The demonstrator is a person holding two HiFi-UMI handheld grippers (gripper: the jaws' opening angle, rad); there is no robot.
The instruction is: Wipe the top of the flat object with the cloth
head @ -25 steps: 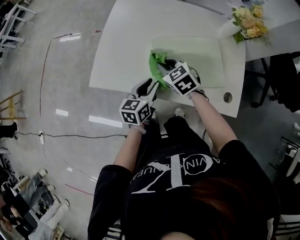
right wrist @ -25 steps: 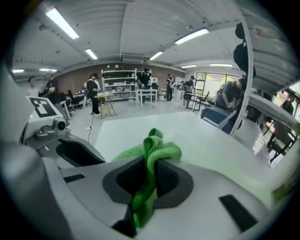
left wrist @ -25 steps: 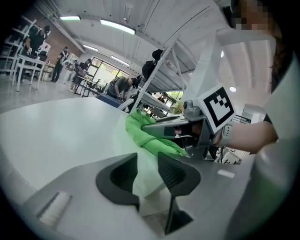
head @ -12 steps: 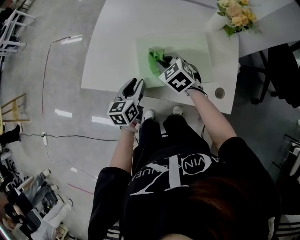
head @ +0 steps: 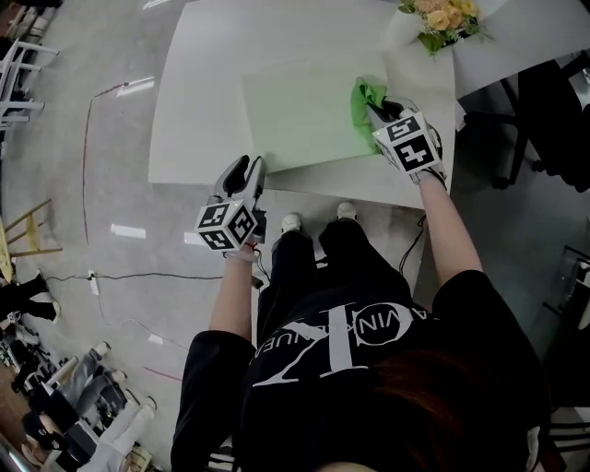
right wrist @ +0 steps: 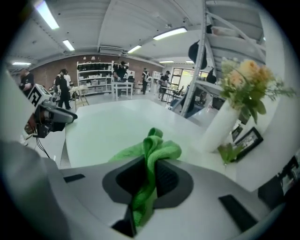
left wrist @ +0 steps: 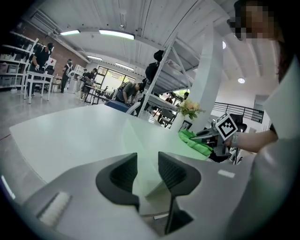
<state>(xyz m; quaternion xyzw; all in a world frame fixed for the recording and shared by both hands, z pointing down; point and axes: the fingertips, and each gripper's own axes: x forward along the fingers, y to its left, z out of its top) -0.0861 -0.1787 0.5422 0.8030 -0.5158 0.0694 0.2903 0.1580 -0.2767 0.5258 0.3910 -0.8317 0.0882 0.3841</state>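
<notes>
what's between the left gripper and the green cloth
Only bare green mat runs from the left gripper to the cloth, nothing on it; head view and left gripper view show it.

Polished grey floor [head: 111,120], glossy with reflected ceiling lights. A thin red line [head: 86,157] and a black cable [head: 157,274] cross it. White table [head: 203,83], rounded corners; vase of flowers [head: 441,17] at its far right end. Black chair [head: 553,111] off to the right. Open hall: brick wall [right wrist: 47,63], white shelving [right wrist: 96,75], strip lights [right wrist: 171,33] overhead, people [right wrist: 61,86] standing far back.
</notes>
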